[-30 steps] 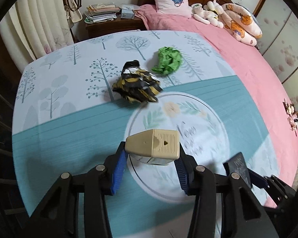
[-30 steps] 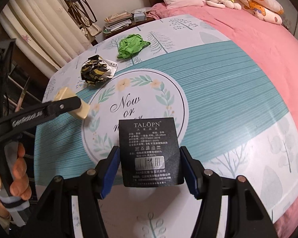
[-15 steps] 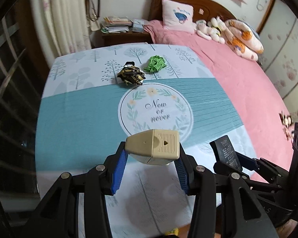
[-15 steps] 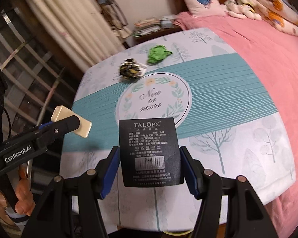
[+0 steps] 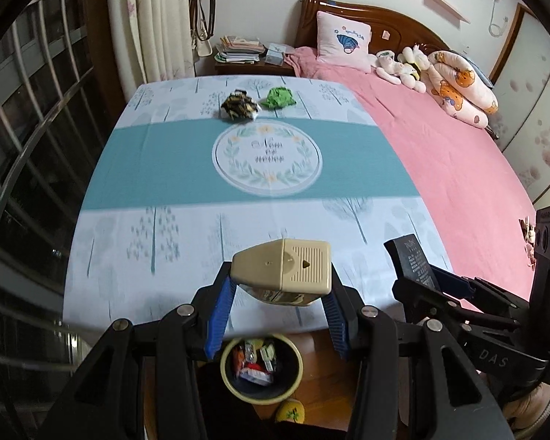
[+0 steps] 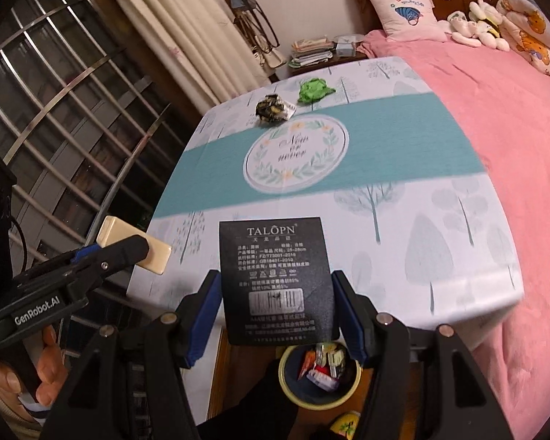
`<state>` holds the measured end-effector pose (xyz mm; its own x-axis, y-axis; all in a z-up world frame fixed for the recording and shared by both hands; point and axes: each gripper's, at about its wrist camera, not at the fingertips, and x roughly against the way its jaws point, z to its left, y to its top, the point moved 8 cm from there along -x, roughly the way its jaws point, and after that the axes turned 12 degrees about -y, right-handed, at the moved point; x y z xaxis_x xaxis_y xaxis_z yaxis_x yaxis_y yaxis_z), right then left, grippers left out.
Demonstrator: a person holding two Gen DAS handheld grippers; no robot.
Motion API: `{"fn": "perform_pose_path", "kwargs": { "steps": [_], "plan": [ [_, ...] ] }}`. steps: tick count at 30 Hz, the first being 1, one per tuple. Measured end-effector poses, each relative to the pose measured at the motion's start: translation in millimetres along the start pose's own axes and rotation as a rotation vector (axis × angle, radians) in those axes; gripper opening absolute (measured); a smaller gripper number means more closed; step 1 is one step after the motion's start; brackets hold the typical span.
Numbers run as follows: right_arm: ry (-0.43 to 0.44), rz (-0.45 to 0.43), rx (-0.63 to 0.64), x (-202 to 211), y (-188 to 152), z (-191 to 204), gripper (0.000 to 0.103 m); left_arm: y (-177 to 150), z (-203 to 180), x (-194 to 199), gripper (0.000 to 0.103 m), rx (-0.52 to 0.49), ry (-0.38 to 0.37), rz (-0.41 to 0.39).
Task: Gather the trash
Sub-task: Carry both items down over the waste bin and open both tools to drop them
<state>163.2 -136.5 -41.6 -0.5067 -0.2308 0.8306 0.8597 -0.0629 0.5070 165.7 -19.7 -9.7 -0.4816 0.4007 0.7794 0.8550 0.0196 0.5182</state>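
My left gripper (image 5: 277, 315) is shut on a beige plastic box (image 5: 284, 271), held above the foot of the bed. My right gripper (image 6: 277, 315) is shut on a black printed card (image 6: 275, 275) labelled TALOPN. Below both, on the floor, stands a yellow-rimmed trash bin (image 5: 228, 377) (image 6: 286, 385) with wrappers inside. Far across the patterned cloth (image 5: 146, 242) lie a black-and-yellow crumpled wrapper (image 5: 239, 107) (image 6: 273, 109) and a green crumpled paper (image 5: 280, 98) (image 6: 313, 90). In the right wrist view the left gripper (image 6: 102, 260) with the beige box (image 6: 157, 255) shows at the left, with a hand beneath it.
A pink bed (image 5: 451, 161) with pillows and soft toys spreads to the right. A nightstand (image 5: 253, 68) with stacked papers stands behind the cloth. Curtains (image 5: 157, 18) and a barred window (image 5: 25, 139) are at the left. A yellow slipper (image 5: 291, 411) lies by the bin.
Both grippers have drawn back from the middle of the cloth and risen, still holding the box and the card. The trash bin has come into view under them.
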Motion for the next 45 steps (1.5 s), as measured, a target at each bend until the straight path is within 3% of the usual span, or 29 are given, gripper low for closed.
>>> {"fn": "perform_pose_path", "kwargs": {
  "steps": [9,20,30,43,45],
  "plan": [
    [0.053,0.062,-0.023,13,-57,-7,0.060,-60,-24,12,0.045,-0.037,0.046,0.089],
    [0.049,0.229,-0.052,-30,-137,-4,0.060,-124,-6,-23,0.045,-0.013,0.061,0.257],
    [-0.047,0.359,-0.081,-119,-203,-13,0.060,-201,35,-111,0.045,0.040,0.002,0.387],
    [-0.126,0.403,-0.200,-263,-265,-47,0.061,-280,103,-248,0.045,0.030,-0.024,0.454],
    [-0.129,0.410,-0.211,-277,-272,-50,0.061,-292,110,-264,0.051,0.054,-0.031,0.469]
  ]
}}
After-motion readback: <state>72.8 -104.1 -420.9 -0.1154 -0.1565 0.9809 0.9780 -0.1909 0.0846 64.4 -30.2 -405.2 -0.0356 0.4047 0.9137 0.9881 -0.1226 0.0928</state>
